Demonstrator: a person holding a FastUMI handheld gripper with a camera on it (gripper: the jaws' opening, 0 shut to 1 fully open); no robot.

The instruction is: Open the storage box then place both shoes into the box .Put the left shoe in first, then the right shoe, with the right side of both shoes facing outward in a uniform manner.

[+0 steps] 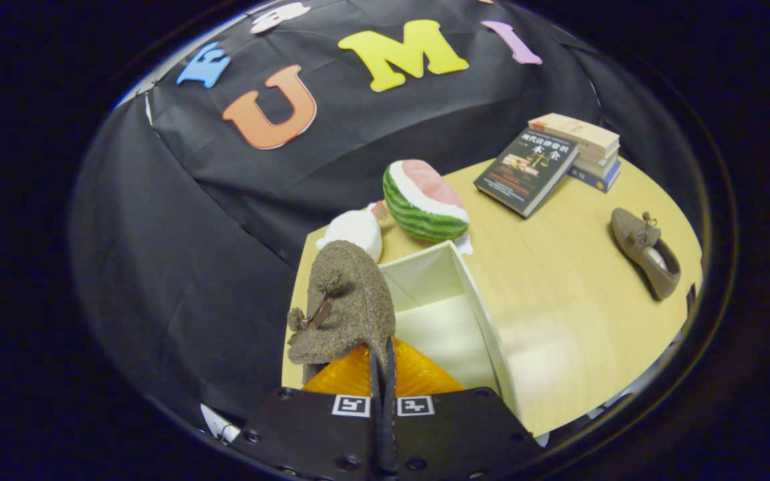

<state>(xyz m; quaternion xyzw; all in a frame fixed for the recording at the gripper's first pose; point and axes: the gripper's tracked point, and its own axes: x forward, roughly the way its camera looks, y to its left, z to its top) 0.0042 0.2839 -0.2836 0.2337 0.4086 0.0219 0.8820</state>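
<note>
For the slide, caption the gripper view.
Gripper shut on brown shoe above the open box.

Gripper (382, 374) fingers pinch the near shoe (345, 304) over the open storage box (475, 300) just ahead. Beyond the box lie a watermelon slice (422, 200) and a round plush (355, 230). Right: second shoe (646, 250) on the table (559, 280), books (552, 164) behind.

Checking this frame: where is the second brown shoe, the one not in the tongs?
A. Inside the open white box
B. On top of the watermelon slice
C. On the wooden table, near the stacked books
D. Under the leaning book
C: the second shoe lies on the table near the books, while the tongs are shut on the other shoe over the white box.
</note>
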